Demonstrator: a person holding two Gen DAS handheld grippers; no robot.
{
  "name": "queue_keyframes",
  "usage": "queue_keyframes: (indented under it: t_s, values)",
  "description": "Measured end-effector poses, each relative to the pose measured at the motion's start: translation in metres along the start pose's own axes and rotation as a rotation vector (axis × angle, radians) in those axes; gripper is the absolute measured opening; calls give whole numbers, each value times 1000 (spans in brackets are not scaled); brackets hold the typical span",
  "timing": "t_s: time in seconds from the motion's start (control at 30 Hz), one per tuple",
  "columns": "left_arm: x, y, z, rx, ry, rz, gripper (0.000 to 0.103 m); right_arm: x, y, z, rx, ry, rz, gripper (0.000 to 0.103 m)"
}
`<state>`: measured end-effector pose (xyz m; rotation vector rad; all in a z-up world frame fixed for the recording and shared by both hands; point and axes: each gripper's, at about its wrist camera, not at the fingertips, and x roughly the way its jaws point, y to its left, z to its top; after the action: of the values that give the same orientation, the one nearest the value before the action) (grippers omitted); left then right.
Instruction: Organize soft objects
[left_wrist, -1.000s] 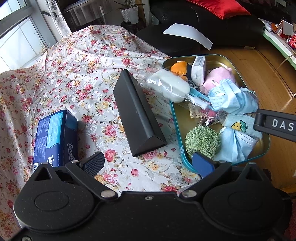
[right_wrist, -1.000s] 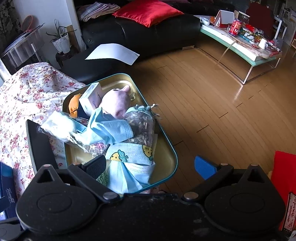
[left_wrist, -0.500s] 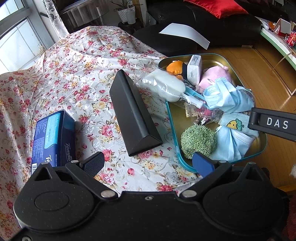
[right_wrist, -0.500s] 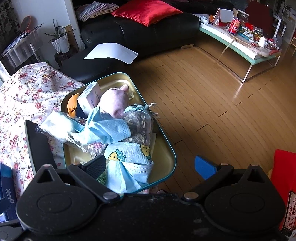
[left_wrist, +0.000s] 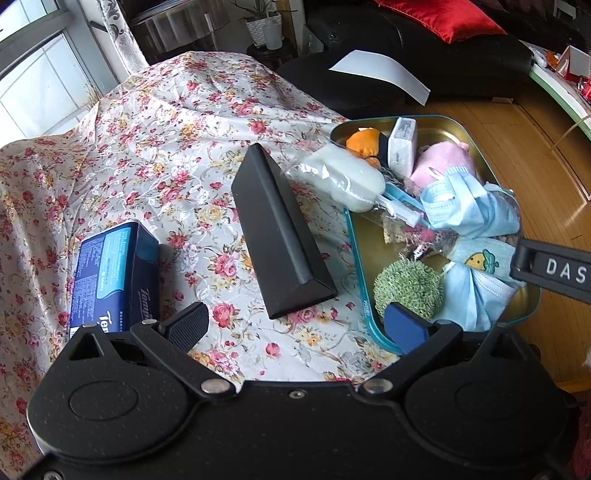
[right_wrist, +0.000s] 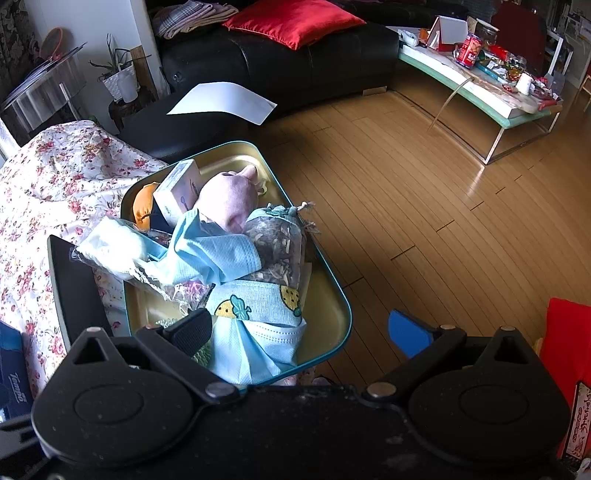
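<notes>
A teal-rimmed metal tray (left_wrist: 356, 258) (right_wrist: 332, 295) sits at the right edge of the flowered table. It holds a green scrubby ball (left_wrist: 408, 290), blue face masks (left_wrist: 469, 210) (right_wrist: 255, 343), a pink plush (left_wrist: 441, 171) (right_wrist: 229, 199), an orange plush (left_wrist: 364, 142), a small white box (left_wrist: 402, 146) and a white bagged item (left_wrist: 343, 179) that overhangs the rim. My left gripper (left_wrist: 299, 325) is open above the cloth, near the tray's front corner. My right gripper (right_wrist: 299, 330) is open over the tray's near end; its arm (left_wrist: 554, 266) shows in the left wrist view.
A long black triangular case (left_wrist: 280, 236) lies on the cloth left of the tray. A blue tissue pack (left_wrist: 114, 269) lies further left. Wooden floor (right_wrist: 424, 203), a black sofa (right_wrist: 295, 59) with a red cushion and a low table (right_wrist: 480, 96) lie beyond.
The left wrist view has drifted slightly, so the tray and case sit a little further left. The right gripper has barely moved. Both stay open and empty.
</notes>
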<state>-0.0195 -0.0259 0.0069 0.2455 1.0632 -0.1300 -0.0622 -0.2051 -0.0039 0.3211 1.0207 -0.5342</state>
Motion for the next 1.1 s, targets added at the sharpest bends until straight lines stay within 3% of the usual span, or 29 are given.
queue_keyframes:
  t_s: [0.43,1.1]
  values:
    - [1,15,14,-38,-30,30,98,2,7,0,-44,11,-5,103]
    - [2,12,17,-23,-28,17,98,3,11,-1,-64,17,-11,103]
